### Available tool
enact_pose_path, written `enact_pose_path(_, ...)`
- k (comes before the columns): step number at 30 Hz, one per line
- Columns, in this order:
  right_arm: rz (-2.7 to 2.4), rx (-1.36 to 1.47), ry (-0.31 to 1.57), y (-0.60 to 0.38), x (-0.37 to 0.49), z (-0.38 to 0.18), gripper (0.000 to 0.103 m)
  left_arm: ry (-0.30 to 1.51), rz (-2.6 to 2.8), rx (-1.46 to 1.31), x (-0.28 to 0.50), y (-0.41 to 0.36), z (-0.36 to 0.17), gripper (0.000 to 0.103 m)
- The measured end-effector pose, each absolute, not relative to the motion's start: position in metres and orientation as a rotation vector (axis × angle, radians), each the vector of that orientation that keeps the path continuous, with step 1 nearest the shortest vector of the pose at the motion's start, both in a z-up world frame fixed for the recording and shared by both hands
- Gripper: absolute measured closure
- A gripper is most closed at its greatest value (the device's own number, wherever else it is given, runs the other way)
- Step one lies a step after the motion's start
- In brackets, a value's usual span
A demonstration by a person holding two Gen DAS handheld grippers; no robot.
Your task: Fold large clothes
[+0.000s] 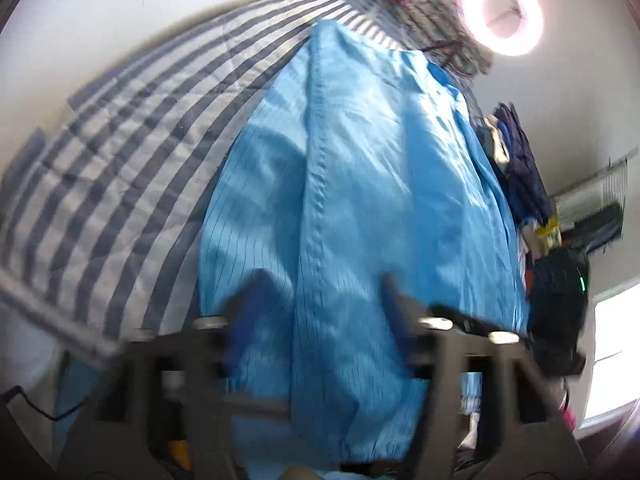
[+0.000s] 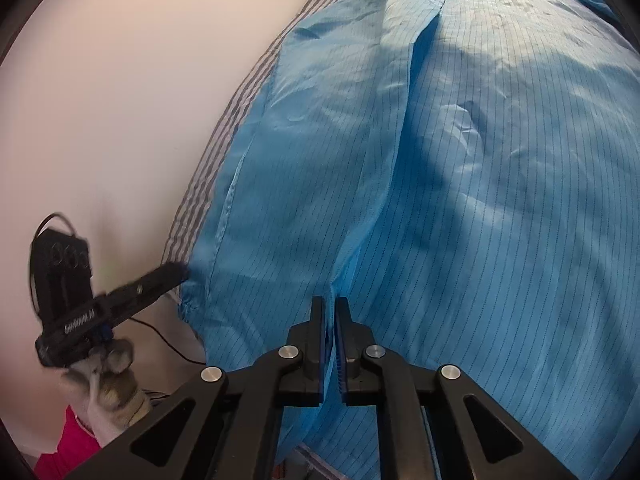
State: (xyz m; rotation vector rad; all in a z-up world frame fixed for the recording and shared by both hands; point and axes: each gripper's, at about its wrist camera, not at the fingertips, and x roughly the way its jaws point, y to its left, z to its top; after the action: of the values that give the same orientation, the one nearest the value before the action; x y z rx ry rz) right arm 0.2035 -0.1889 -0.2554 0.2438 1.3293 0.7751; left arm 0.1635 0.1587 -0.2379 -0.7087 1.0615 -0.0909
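Right gripper (image 2: 329, 312): sitting at the bottom centre of the right wrist view, its jaws are nearly closed and pinching a raised fold of the blue garment (image 2: 460, 184) between the blue pads, probably to anchor that near edge while the other side is being worked.
Left gripper (image 1: 320, 300): blurring across the bottom of the left wrist view, its jaws are standing well apart over the cloth and gripping nothing; in the right wrist view it is showing at lower left with its tip at the garment's edge.
Hand (image 2: 114, 384): gripping the left tool's handle at the lower left of the right wrist view.
Blue garment: lying spread lengthwise through the middle of both views, one long seam running up the frame, apparently laid flat for folding.
Striped bedding (image 1: 120, 152): lying under the garment, showing at centre left of the left wrist view.
Clothes pile (image 1: 516, 160): waiting at the right edge.
Ring light (image 1: 500, 14): glowing at upper right.
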Motion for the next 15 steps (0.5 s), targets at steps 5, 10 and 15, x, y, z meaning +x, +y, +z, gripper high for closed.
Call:
enact_pose_path(5, 0.778, 0.257, 1.325, -0.200, 0.199, -0.256, 0.070, 1.073, -0.086, -0.841, 0.177, 0.172, -0.259, 0.039)
enact_pose_path(10, 0.788, 0.304, 1.344, -0.209, 0.200, -0.266, 0.072, 1.100, -0.118, -0.821, 0.187, 0.164, -0.264, 0.098)
enact_pose_path(15, 0.849, 0.322, 1.356, -0.196, 0.196, -0.265, 0.099, 1.053, -0.081, -0.756, 0.181, 0.160, -0.250, 0.103)
